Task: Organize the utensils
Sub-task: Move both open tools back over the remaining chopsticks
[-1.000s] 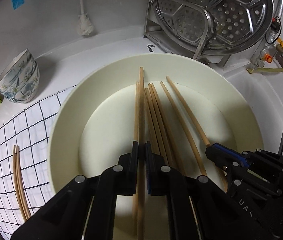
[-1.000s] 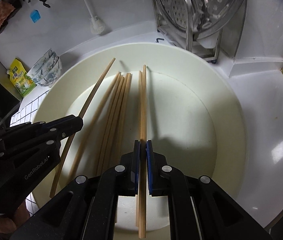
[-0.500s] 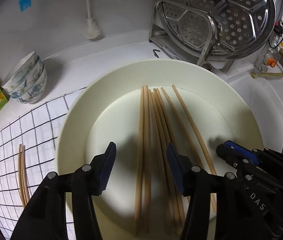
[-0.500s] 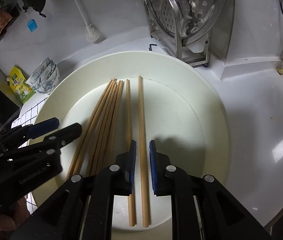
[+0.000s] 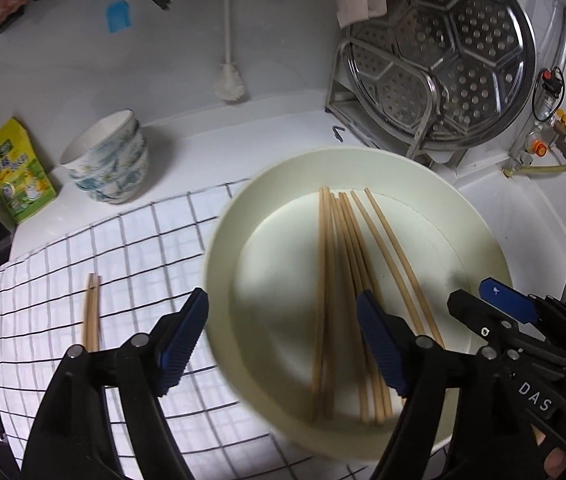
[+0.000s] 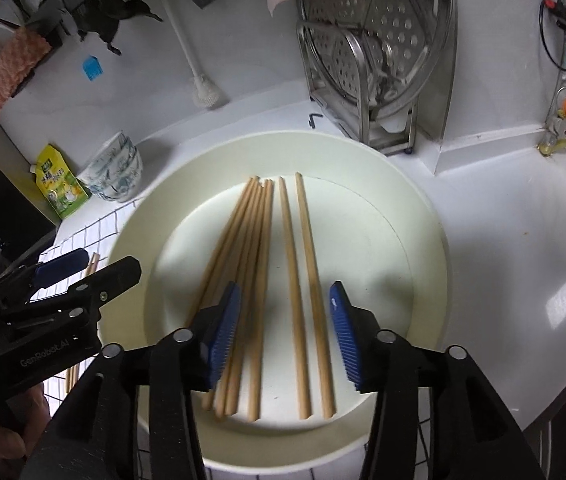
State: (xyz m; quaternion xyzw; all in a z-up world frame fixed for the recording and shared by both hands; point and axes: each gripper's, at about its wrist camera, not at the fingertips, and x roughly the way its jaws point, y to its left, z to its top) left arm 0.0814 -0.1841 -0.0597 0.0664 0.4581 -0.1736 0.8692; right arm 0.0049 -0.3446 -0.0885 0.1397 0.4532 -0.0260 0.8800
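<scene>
Several wooden chopsticks (image 5: 343, 280) lie lengthwise in a large cream plate (image 5: 475, 240); they also show in the right wrist view (image 6: 267, 280), on the plate (image 6: 415, 248). My left gripper (image 5: 283, 328) is open and empty above the plate's left side. My right gripper (image 6: 287, 320) is open and empty above two separate chopsticks (image 6: 303, 280). It also shows at the right of the left wrist view (image 5: 495, 308). One more pair of chopsticks (image 5: 91, 312) lies on the checked cloth (image 5: 123, 248), left of the plate.
A stack of patterned bowls (image 5: 107, 160) and a yellow-green pouch (image 5: 19, 172) stand at the back left. A steel steamer tray on a rack (image 5: 443, 64) stands behind the plate. A white brush (image 5: 229, 80) leans on the wall. Gas fittings (image 5: 539, 148) sit at the far right.
Both grippers were shut on chopsticks a second ago. They have opened, left the chopsticks lying in the plate, and drawn back and up.
</scene>
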